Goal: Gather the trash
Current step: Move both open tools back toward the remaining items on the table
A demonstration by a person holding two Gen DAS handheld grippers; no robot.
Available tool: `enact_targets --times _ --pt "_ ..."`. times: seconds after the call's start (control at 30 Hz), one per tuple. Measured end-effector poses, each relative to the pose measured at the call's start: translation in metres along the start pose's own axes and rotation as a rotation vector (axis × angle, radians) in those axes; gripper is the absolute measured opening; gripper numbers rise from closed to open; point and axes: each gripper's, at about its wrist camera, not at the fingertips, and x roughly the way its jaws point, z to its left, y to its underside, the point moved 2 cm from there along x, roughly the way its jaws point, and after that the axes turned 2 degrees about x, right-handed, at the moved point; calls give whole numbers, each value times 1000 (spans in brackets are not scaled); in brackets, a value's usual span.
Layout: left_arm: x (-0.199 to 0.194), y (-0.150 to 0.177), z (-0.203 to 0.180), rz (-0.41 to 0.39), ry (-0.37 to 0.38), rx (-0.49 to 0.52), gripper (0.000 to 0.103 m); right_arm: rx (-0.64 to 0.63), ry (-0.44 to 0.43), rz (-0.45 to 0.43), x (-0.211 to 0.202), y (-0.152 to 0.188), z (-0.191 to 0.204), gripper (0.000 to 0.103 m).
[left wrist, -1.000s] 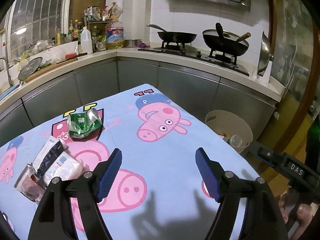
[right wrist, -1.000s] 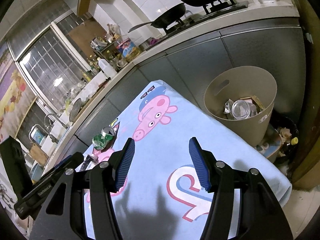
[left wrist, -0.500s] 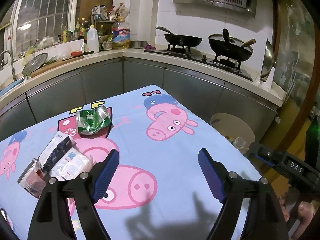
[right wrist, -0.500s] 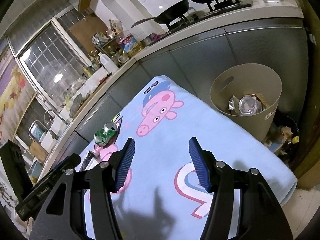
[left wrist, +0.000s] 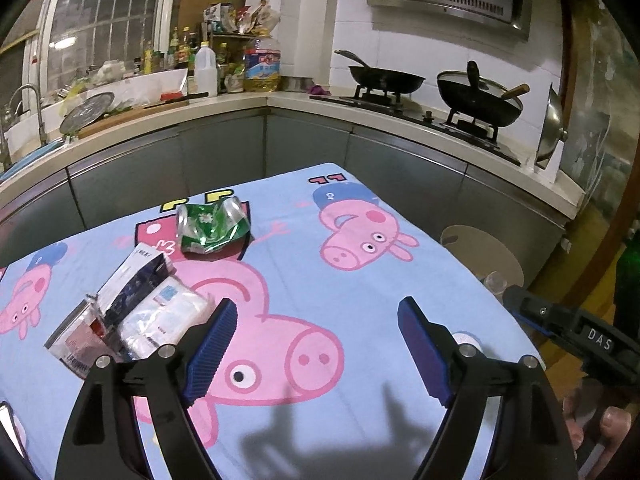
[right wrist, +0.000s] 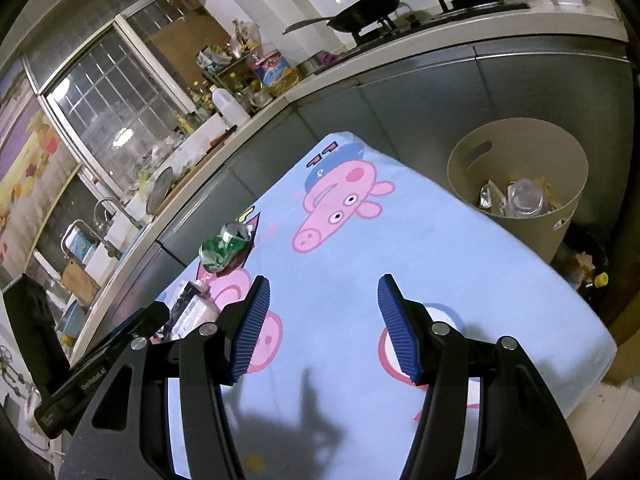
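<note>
A crushed green can [left wrist: 212, 227] lies on the blue cartoon-pig cloth [left wrist: 360, 292]; it also shows in the right wrist view [right wrist: 226, 246]. A pile of plastic wrappers [left wrist: 128, 312] lies nearer, just left of my left gripper [left wrist: 316, 344], which is open and empty above the cloth. My right gripper [right wrist: 320, 324] is open and empty above the cloth's near part. The beige trash bin [right wrist: 520, 184] stands on the floor right of the table, with clear bottles inside; its rim shows in the left wrist view [left wrist: 480, 256].
A kitchen counter [left wrist: 240, 108] wraps around the far side, with bottles, a sink and two woks on a stove [left wrist: 424, 92]. More litter lies on the floor by the bin [right wrist: 592, 272]. The other gripper's body shows at the right of the left wrist view [left wrist: 576, 332].
Both grippers have drawn back and tilted a little, so the can, the wrappers and the bin sit slightly further right and lower in view. Both stay open and empty.
</note>
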Motion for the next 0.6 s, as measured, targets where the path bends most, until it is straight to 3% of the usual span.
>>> enact_targets --times 0.6 --pt "3 21 25 43 -20 -43 83 -44 -11 47 12 13 24 56"
